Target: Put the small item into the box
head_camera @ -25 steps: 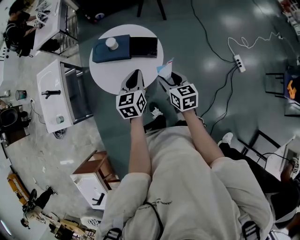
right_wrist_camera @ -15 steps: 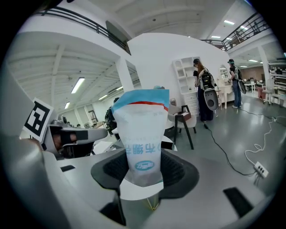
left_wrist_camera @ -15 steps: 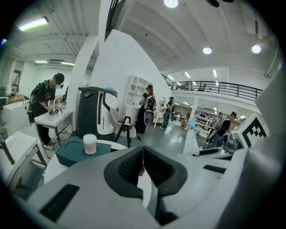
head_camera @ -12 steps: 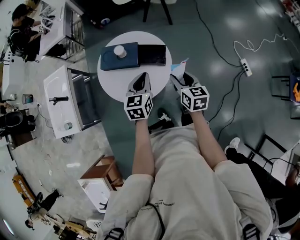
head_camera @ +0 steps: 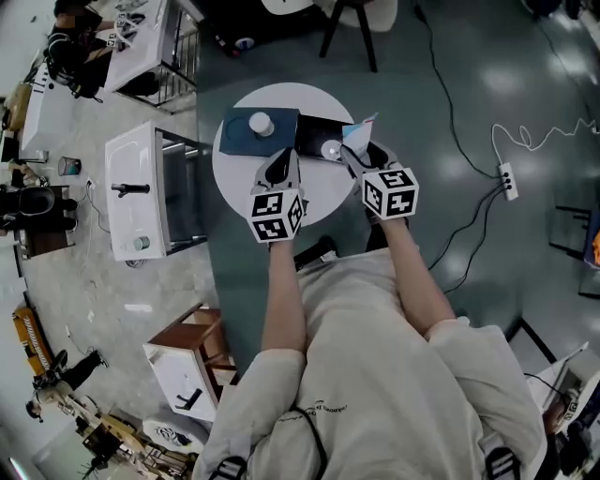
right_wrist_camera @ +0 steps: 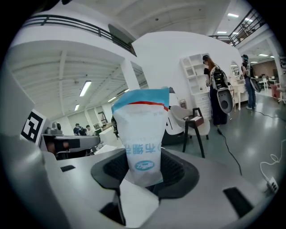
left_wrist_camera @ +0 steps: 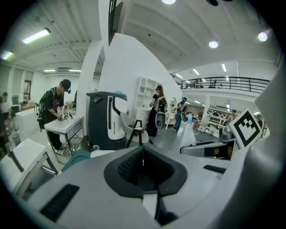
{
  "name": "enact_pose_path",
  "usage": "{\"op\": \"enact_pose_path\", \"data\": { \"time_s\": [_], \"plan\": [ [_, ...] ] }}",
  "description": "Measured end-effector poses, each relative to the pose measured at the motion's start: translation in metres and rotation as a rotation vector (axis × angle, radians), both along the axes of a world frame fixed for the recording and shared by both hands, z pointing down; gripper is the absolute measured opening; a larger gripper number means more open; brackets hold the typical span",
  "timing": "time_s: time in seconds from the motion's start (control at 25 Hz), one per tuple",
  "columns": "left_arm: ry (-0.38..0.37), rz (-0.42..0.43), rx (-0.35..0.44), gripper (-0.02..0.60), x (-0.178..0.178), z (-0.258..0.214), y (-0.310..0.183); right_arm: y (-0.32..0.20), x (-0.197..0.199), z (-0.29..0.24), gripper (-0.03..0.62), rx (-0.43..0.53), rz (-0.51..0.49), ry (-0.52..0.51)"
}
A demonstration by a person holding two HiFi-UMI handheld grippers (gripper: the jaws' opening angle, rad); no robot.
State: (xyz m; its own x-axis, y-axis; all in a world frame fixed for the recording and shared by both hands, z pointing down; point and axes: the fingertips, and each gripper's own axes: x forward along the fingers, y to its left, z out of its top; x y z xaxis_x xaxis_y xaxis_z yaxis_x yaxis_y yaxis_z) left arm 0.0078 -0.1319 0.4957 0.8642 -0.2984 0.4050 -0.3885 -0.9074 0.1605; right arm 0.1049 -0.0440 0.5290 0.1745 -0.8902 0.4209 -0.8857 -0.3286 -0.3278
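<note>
A round white table [head_camera: 246, 178] carries a dark blue box [head_camera: 279, 133] with a white round lid-like object [head_camera: 261, 123] on it. Beside it lies a flat black box [head_camera: 312, 138] with a bright round spot; I cannot tell whether that is an item or glare. My right gripper [head_camera: 357, 150] [right_wrist_camera: 142, 176] is shut on a small white packet with a blue top [head_camera: 360, 130] [right_wrist_camera: 142, 134], at the table's right edge next to the black box. My left gripper [head_camera: 281, 163] [left_wrist_camera: 143, 154] is shut and holds nothing, over the table's near part.
A white cabinet with a wire rack [head_camera: 141, 192] stands left of the table. A chair [head_camera: 349, 17] is beyond the table. A power strip with its cable [head_camera: 507, 180] lies on the floor at right. A brown stool [head_camera: 192, 336] is at lower left.
The table sits lower and closer in the head view. Both grippers have reached further over it; the right one with the packet is now beside the black box.
</note>
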Motion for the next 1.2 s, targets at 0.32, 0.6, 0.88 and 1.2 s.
{"op": "enact_pose_path", "data": {
  "time_s": [0.32,0.6,0.88,1.2],
  "plan": [
    [-0.026,-0.093,0.003,0.021,0.032,-0.011,-0.048,-0.069,0.054,-0.009,0.225,-0.024,-0.134,-0.012],
    [-0.063,-0.21,-0.005,0.021,0.034,0.005,-0.072,-0.115,0.058,0.009,0.225,-0.052,-0.287,-0.016],
    [-0.091,-0.311,-0.039,0.021,0.037,0.019,-0.071,-0.138,0.063,0.022,0.225,-0.087,-0.421,-0.038],
    [-0.098,-0.456,-0.067,0.021,0.018,0.029,-0.059,-0.149,0.052,0.045,0.225,-0.132,-0.543,-0.063]
  ]
}}
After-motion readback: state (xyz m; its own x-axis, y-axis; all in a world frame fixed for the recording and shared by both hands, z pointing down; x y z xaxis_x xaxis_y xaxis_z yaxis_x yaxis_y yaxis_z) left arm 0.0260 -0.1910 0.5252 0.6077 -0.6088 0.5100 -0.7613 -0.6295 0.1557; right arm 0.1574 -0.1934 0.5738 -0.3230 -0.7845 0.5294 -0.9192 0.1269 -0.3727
